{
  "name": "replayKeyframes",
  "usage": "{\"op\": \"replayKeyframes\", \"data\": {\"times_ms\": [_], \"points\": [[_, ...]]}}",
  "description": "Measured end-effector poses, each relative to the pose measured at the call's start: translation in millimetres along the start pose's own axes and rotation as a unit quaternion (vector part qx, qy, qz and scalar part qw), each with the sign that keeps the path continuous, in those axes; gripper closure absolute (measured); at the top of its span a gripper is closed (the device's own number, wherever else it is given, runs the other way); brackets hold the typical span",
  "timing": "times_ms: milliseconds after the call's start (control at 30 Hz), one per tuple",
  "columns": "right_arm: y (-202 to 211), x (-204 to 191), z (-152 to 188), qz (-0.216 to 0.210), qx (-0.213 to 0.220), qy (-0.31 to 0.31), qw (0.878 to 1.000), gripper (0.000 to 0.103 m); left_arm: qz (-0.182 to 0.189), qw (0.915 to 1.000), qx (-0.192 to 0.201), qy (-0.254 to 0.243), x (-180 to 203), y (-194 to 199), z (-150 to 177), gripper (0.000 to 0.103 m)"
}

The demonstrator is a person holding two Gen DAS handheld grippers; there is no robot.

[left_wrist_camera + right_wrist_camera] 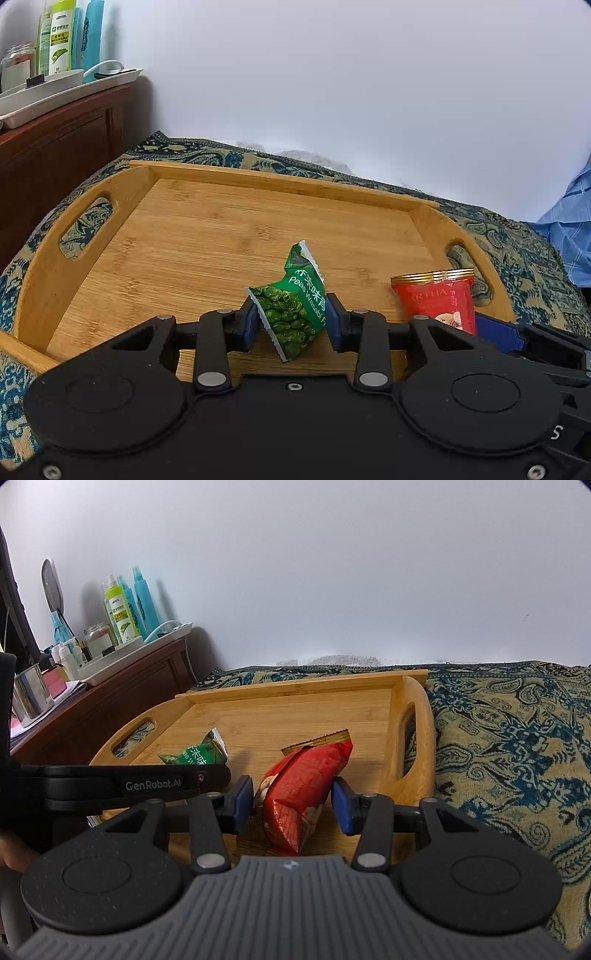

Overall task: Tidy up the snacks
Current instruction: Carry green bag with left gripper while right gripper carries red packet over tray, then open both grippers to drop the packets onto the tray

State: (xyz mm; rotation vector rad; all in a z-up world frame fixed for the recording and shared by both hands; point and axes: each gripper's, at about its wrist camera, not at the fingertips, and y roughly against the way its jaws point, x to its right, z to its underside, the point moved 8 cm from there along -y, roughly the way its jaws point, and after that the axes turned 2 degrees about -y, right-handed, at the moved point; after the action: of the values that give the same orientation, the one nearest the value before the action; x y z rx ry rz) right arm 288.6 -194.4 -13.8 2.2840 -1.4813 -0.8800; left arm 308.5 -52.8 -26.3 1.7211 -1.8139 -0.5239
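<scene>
The bamboo tray (258,221) lies on a paisley-covered bed (517,757), and both snacks hang over its near edge, toward six o'clock. The left gripper (291,319) pinches the green wasabi-pea packet (291,310); the right gripper (291,805) has the red snack pouch (303,790) between its fingers (341,806), with a gap at the three o'clock pad. Each should probably be lowered flat and apart before release; only the right view shows that gap.
</scene>
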Motion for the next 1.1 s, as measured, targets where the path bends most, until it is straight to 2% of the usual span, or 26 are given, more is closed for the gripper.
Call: {"op": "replayKeyframes", "data": {"times_ms": [400, 500, 633, 833, 1000, 1100], "points": [[0, 1, 1, -0.007, -0.001, -0.005, 1.0, 0.047, -0.013, 0.9996, -0.009, -0.024, 4, -1, 1, 0.067], [0, 1, 1, -0.005, -0.003, -0.001, 1.0, 0.039, -0.024, 0.9991, -0.018, -0.032, 5, -2, 0, 0.066], [3, 0, -1, -0.002, -0.002, 0.003, 1.0, 0.034, -0.026, 0.9988, -0.025, -0.033, 5, 1, -1, 0.064], [10, -2, -5, 0.003, 0.005, 0.013, 1.0, 0.028, -0.028, 0.9987, -0.029, -0.032, 2, 10, -3, 0.053], [21, -5, -10, 0.005, 0.019, 0.013, 1.0, 0.022, -0.034, 0.9981, -0.017, -0.049, 0, 28, -6, 0.033], [31, -9, -13, 0.01, 0.03, 0.019, 0.999, 0.019, -0.034, 0.9977, -0.009, -0.057, 0, 41, -8, 0.026]]}}
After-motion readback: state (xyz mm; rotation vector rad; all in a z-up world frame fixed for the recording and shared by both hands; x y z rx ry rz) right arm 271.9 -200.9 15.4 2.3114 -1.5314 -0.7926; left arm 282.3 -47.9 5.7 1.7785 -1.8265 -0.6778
